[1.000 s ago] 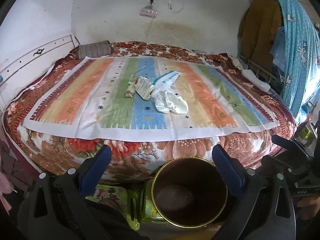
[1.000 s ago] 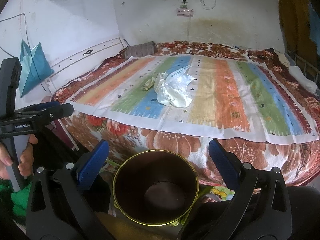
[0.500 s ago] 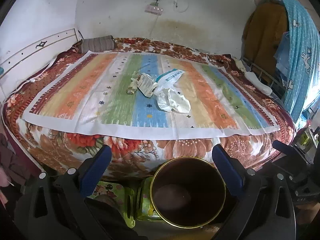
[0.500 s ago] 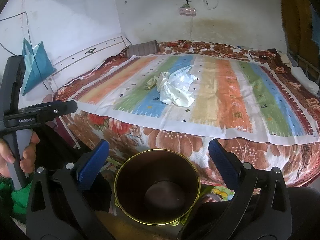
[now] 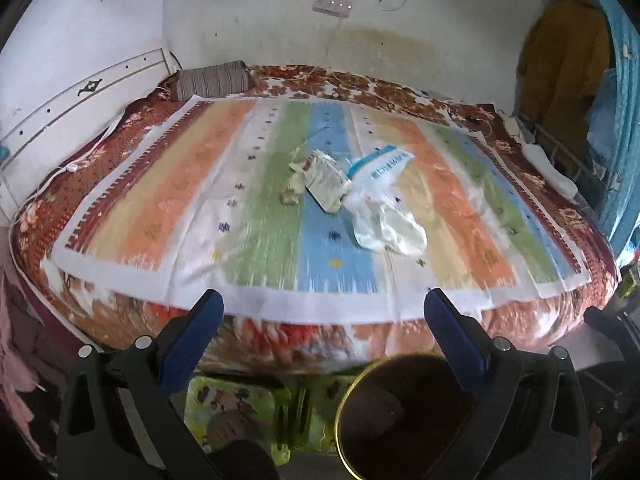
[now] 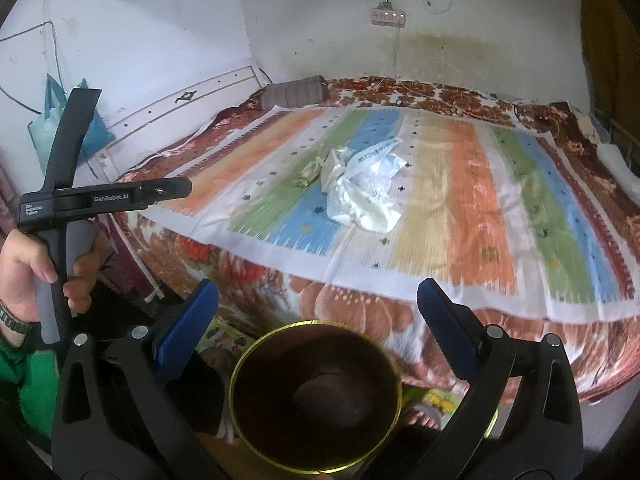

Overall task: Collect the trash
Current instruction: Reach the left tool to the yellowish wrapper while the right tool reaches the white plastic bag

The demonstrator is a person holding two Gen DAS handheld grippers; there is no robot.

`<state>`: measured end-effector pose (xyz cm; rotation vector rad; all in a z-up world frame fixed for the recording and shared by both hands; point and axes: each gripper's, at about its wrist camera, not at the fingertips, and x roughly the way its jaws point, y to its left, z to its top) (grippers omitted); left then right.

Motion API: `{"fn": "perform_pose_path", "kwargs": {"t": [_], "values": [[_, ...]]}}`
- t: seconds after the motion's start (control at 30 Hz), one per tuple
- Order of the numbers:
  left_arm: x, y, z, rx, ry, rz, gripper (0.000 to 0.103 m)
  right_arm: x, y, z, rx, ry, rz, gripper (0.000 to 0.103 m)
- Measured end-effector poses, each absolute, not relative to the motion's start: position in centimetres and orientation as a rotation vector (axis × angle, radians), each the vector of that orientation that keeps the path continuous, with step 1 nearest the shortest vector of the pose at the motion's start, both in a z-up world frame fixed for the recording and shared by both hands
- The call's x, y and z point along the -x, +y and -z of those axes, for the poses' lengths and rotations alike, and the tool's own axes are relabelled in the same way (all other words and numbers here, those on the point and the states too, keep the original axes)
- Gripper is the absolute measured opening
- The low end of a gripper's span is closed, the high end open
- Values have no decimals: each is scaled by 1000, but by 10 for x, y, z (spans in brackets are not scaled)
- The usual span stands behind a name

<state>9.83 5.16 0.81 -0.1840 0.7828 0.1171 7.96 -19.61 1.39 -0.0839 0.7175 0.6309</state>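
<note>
Bare striped sheet (image 5: 256, 216) around trash pile (image 5: 352, 196)

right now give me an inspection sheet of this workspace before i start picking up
surface: bed covered with a striped sheet over a floral blanket
job's things: white plastic bag, crumpled packet and small scraps bunched mid-sheet; bin with a gold rim on the floor at the bed's near edge, nothing seen inside
clutter: striped pillow at the head end
grippers: left gripper open, empty; right gripper open, empty, above the bin
cables: white cord hanging from a power strip on the wall
surroundings: hanging clothes at right; blue bag on the left wall
</note>
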Motion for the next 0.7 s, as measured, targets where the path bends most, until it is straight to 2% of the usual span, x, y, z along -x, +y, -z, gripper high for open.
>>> {"fn": "perform_pose_path", "kwargs": {"t": [0.2,0.27,0.47,0.57,0.7], "values": [[-145,71,-2,225,839,-123,98,-114,-178,-22,114,734,-643,95],[-160,77,4,258,878,-112,98,-127,-170,-20,140,741,-644,91],[-196,80,7,183,885,-153,98,-161,-154,-12,152,791,-630,90],[-211,96,11,266,928,-132,96,-177,-138,-13,231,832,-638,83],[-222,106,7,345,958,-86,96,-200,-125,-25,239,877,-660,85]]}}
